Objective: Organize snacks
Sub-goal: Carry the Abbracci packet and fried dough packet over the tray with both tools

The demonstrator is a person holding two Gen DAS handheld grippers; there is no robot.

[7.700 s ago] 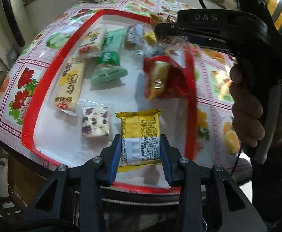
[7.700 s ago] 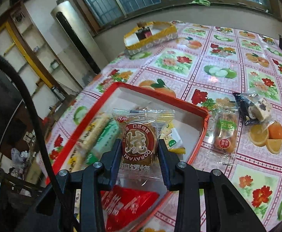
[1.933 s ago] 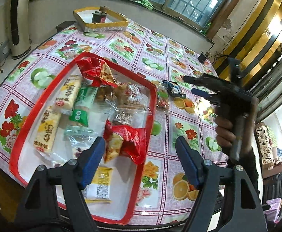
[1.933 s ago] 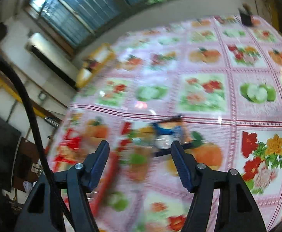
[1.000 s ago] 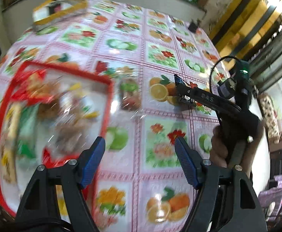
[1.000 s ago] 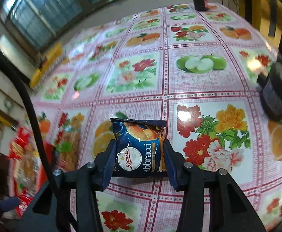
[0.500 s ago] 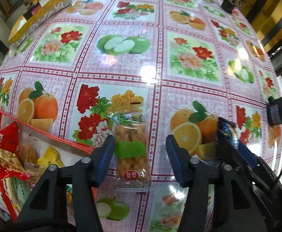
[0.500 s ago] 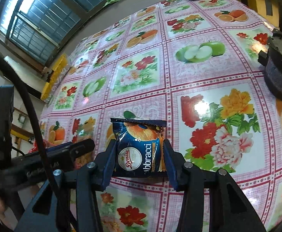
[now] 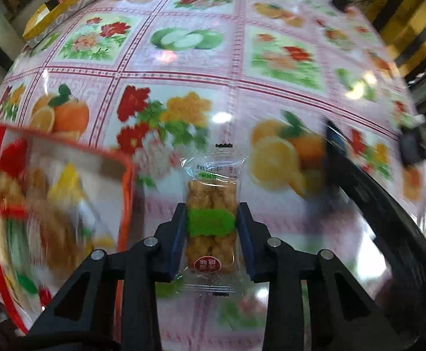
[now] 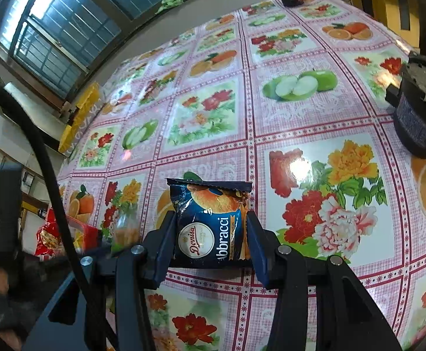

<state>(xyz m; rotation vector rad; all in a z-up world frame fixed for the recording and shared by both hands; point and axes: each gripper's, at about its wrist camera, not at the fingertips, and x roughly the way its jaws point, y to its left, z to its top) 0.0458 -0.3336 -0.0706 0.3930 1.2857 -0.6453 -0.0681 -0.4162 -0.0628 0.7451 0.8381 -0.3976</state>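
Two snacks are in hand, one per gripper. Left to right in the left wrist view: the red-rimmed rectangular plastic tray (image 9: 126,193) sits at the left edge, motion-blurred, with wrapped snacks piled inside, none of them readable. Just right of its corner, the left gripper (image 9: 212,228) has its blue-padded fingers pressed against both long sides of a clear-wrapped fried-dough snack with a green label band (image 9: 211,219). Half a second ago the fingers stood apart on either side of this packet while it lay on the glossy pink tablecloth printed with fruit and flower squares (image 9: 183,67); now they are closed onto it. Whether the packet has left the cloth cannot be told. Background is smeared, so this camera is moving. Further right, the other tool shows only as a dark blurred bar.

Right wrist view, left to right: a red corner of the tray (image 10: 87,231) and the orange blur of the fried-dough snack (image 10: 125,234) appear low at left. In the centre, the right gripper (image 10: 211,239) clamps a dark blue foil "Abbracci" biscuit pouch (image 10: 213,225) between its fingers, upright, above the tablecloth. This grip is unchanged from one second and half a second ago; only the table pattern behind has shifted slightly. A black cylindrical device (image 10: 420,117) rests on the cloth at the far right.
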